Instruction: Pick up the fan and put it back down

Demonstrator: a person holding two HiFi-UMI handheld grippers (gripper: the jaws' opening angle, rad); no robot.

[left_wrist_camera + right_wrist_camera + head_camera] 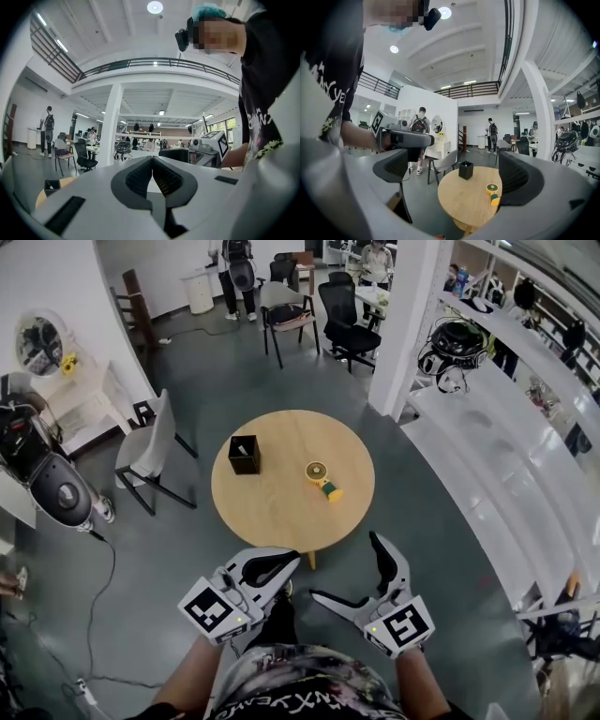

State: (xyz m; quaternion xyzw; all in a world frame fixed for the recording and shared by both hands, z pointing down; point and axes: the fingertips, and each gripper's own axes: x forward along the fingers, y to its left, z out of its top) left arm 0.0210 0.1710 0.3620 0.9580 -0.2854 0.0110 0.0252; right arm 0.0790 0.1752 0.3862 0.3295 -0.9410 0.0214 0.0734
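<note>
- My left gripper (279, 562) sits low in front of me, jaws pressed together with nothing between them.
- My right gripper (349, 574) is just beside it, jaws spread wide and empty, looking out at the table.
- The little green-and-yellow handheld fan (322, 478) lies flat on the round wooden table (281, 507), right of the black box (244, 454) and well apart from both grippers.
- The fan isn't lifted yet, so I'd call this the approach.
- Next, I reckon: right gripper forward and down, straddle the yellow handle, then close.
</note>
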